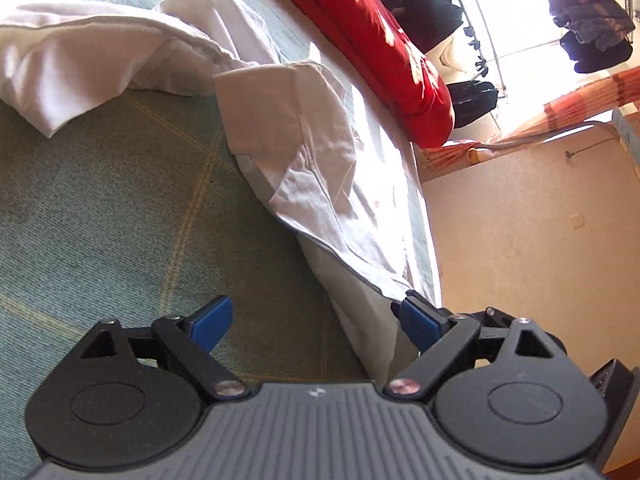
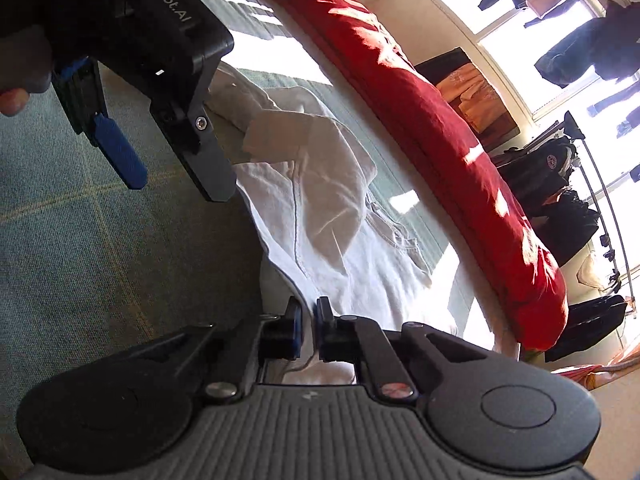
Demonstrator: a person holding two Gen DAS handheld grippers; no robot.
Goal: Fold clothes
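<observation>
The right gripper (image 2: pixel 307 330) is clamped on the near edge of the white garment (image 2: pixel 320 216), which runs lengthwise away across the green bed cover (image 2: pixel 100 240); the left gripper (image 1: pixel 316 326), jaws wide and empty, straddles that same edge.
</observation>
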